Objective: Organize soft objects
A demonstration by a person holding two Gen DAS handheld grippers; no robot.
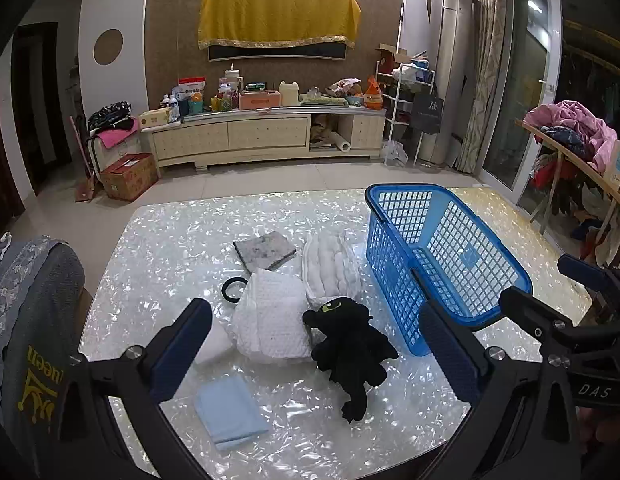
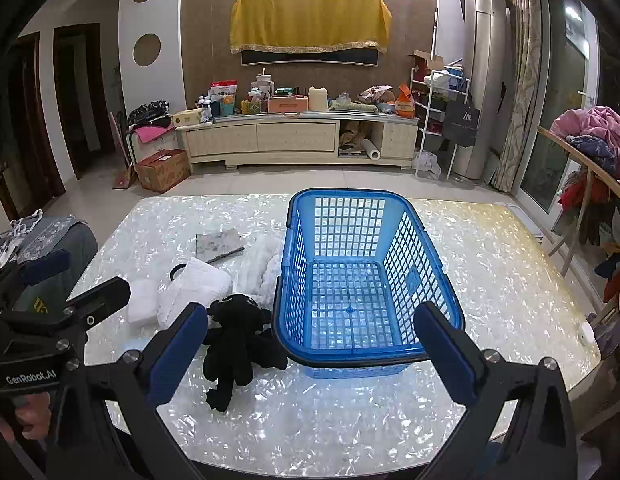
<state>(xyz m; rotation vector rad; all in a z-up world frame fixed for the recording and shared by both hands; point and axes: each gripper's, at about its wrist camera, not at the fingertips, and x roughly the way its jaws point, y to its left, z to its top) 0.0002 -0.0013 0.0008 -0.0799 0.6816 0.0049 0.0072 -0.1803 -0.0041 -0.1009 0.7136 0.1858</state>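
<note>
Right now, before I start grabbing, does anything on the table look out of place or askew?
Only the black tape ring, half tucked under the white waffle towel: it is hard, not soft. The blue basket stands upright, with nothing in it.

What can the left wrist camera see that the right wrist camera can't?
Only the left wrist view shows the folded light blue cloth near the table's front edge. Only the right wrist view shows the blue basket's bare bottom, nothing inside. Both show the black plush dragon lying beside the basket, the white towels, the gray pad, the black ring, and open jaws holding nothing.
</note>
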